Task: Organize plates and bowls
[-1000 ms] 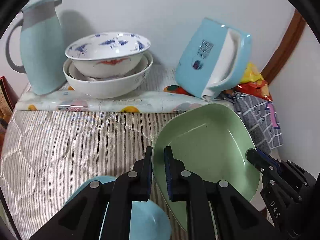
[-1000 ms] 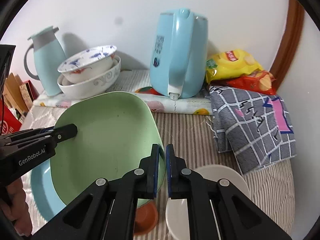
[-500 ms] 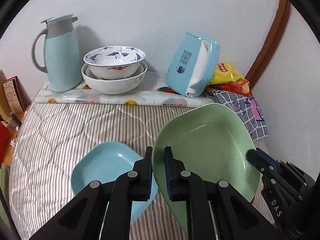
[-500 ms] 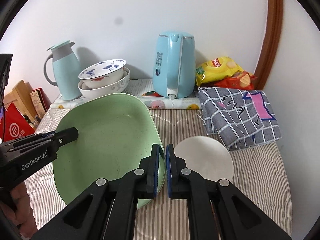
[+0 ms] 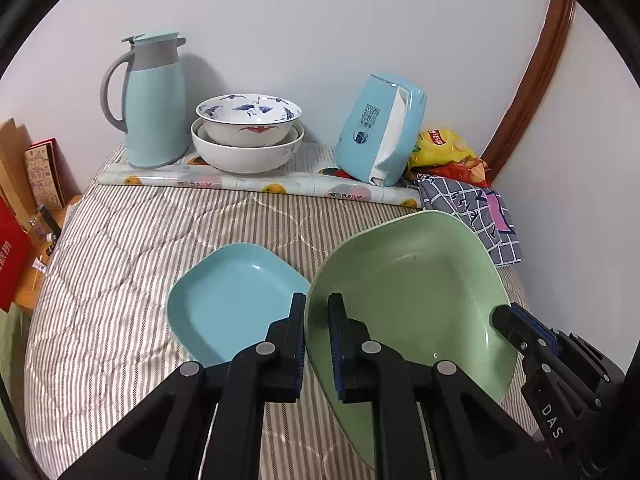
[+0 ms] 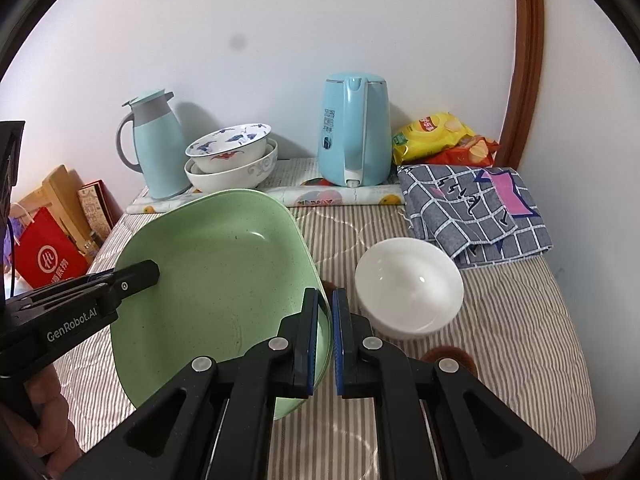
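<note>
A large green plate (image 5: 412, 292) (image 6: 216, 280) hangs above the striped bed, held from both sides. My left gripper (image 5: 317, 312) is shut on its left rim, and my right gripper (image 6: 325, 308) is shut on its right rim. Below and to the left lies a blue square plate (image 5: 232, 296) on the bed. A white bowl (image 6: 408, 284) sits on the bed to the right of the green plate. Two stacked bowls (image 5: 248, 132) (image 6: 230, 160), a crane-patterned one inside a white one, stand at the back.
A teal thermos jug (image 5: 154, 100) and a blue kettle (image 6: 354, 128) stand on a patterned mat (image 5: 256, 182) by the wall. A checked cloth (image 6: 476, 208) and snack bags (image 6: 440, 136) lie at the back right. A small brown dish (image 6: 448, 358) peeks beside my right gripper. Boxes and a red bag (image 6: 48, 256) stand left of the bed.
Both grippers have lifted the green plate and drawn back from the wall. The blue plate and the white bowl underneath have come fully into view.
</note>
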A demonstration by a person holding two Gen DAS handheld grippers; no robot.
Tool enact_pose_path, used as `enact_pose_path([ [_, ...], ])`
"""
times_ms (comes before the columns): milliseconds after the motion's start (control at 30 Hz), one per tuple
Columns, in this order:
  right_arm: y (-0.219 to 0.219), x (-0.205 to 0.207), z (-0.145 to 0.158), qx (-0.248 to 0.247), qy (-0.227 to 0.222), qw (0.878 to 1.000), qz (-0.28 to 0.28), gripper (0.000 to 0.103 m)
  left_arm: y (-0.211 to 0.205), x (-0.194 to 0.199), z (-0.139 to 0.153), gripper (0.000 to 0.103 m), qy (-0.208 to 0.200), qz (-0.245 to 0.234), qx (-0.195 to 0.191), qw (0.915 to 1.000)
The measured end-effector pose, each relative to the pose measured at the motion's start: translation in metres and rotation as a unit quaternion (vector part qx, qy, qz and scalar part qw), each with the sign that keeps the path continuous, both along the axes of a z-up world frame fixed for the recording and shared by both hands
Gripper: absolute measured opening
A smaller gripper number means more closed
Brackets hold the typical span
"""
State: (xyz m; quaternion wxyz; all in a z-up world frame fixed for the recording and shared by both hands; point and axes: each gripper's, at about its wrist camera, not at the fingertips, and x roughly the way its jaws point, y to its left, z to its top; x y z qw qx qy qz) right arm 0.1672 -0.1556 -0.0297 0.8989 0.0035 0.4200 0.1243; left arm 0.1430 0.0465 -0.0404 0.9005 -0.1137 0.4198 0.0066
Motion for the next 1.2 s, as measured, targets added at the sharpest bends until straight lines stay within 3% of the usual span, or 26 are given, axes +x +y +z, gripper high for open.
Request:
enact_pose_path([
  [533,0.021,-0.023,0.010,0.021,-0.005,1.000,0.015,0.007,0.026,-0.027,0.010,0.011,-0.005,0.019,0.004,0.9998],
  [1200,0.036,-0.021,0.005,0.032,0.005,0.999,0.018,0.007,0.041,-0.024,0.006,0.010,0.006,0.025,0.007,0.9997],
])
